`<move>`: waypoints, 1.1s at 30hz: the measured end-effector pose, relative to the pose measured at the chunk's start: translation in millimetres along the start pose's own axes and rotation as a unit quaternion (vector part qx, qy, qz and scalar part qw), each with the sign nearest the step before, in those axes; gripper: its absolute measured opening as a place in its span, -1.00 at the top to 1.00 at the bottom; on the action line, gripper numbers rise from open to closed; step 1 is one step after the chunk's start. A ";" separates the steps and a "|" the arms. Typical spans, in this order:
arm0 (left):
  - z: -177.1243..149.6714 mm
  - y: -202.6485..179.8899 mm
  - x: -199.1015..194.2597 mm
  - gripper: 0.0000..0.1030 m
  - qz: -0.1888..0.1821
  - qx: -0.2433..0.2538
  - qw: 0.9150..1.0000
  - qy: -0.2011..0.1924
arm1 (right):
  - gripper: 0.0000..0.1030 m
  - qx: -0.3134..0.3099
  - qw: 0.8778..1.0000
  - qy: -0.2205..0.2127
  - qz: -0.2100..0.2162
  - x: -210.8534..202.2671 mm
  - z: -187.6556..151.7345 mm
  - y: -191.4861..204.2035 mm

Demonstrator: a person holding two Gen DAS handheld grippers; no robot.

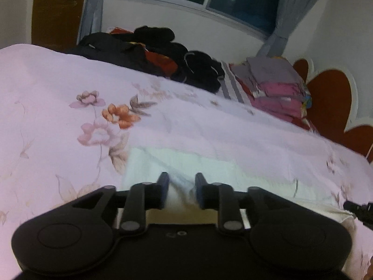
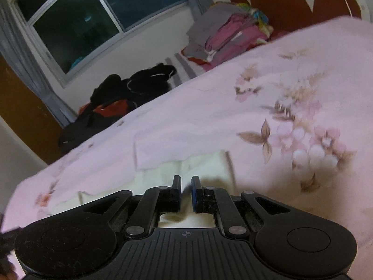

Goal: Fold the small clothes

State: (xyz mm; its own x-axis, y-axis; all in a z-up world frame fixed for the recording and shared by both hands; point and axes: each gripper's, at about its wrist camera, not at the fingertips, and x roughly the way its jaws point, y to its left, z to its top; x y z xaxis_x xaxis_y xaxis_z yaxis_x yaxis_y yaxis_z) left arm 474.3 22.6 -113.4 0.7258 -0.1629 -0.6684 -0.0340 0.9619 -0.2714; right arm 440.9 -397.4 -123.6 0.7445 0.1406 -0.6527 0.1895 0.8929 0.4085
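Two hand-held grippers hover at the cloth's (image 1: 186, 163) near edge on the bed (image 1: 58, 74), the left hand-held gripper (image 1: 181, 182) released over it, the right hand-held gripper (image 2: 186, 185) clenched, apparently pinching that edge, with the cloth stretching sideways between them.

A home bedroom: floral bedspread (image 1: 70, 74), heart-shaped headboard (image 1: 331, 95), curtained window (image 2: 70, 23), clothes piles (image 1: 275, 86).

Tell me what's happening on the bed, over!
Left gripper open over the pale garment. Right gripper shut, cloth at its fingers, grip unclear. Dark clothes pile and folded stack far back, nothing in the way.
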 end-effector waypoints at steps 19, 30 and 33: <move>-18.1 0.8 22.1 0.85 0.003 0.063 0.998 0.025 | 0.18 -0.113 0.993 0.046 0.003 39.0 -18.0 7.7; -9.7 -4.6 10.1 0.95 0.018 0.065 0.996 -0.050 | 0.94 -0.128 0.992 -0.011 0.007 31.2 -10.5 16.1; -13.1 -3.6 22.4 0.95 0.036 0.057 0.997 -0.044 | 0.94 -0.122 0.993 -0.003 -0.008 40.7 -11.7 13.7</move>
State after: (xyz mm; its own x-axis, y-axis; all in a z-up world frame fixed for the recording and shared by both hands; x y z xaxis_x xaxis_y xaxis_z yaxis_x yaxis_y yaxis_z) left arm 481.7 12.6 -136.5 0.7816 -0.0777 -0.6190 -0.0130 0.9900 -0.1406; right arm 466.3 -374.4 -152.0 0.7469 0.1233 -0.6535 0.0420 0.9720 0.2313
